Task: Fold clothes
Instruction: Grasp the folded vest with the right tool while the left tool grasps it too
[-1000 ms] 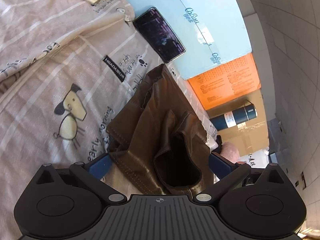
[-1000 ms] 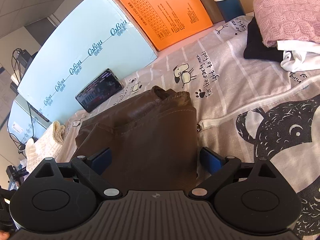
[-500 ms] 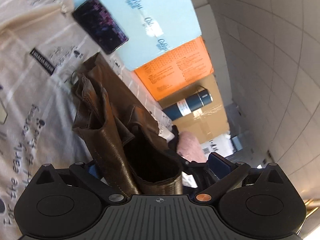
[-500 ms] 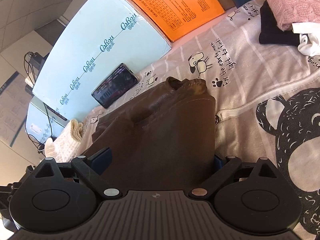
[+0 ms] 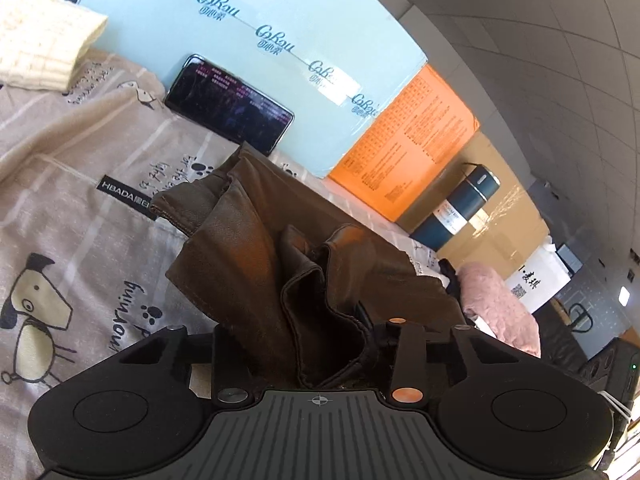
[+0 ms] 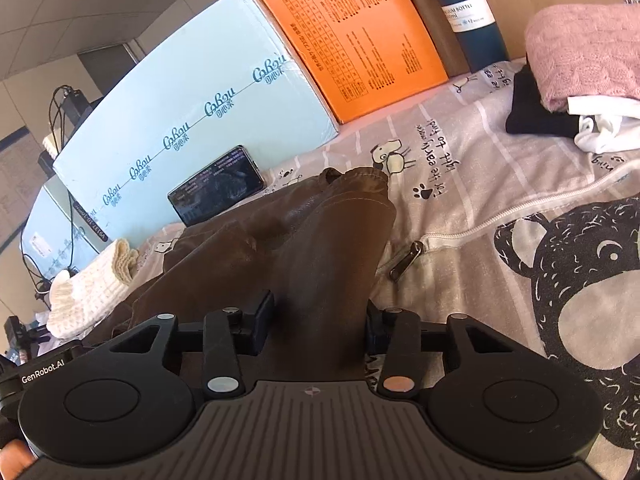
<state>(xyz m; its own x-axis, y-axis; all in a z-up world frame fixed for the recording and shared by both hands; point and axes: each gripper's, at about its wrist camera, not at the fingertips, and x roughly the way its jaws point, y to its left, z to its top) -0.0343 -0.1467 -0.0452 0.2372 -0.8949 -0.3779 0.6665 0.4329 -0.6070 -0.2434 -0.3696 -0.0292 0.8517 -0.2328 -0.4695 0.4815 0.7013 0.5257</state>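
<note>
Both tools had their fingers clamped on the brown garment (image 5: 256,240): the left gripper (image 5: 304,344) pinched a bunched, doubled-over wad of its cloth, and the right gripper (image 6: 318,324) gripped a smoother fold of the same piece. From the fingers outward, the garment ran toward twelve o'clock in each view and lay on the printed bedsheet (image 6: 460,168), its far end just short of a phone (image 6: 216,184) propped against the light blue box (image 6: 192,100). At two o'clock from the right gripper sat a stack of folded clothes (image 6: 580,72). The slick, leathery cloth looked likely to slip from the left grip, since the wad was uneven; a hard pull might also drag the far end into the phone.
</note>
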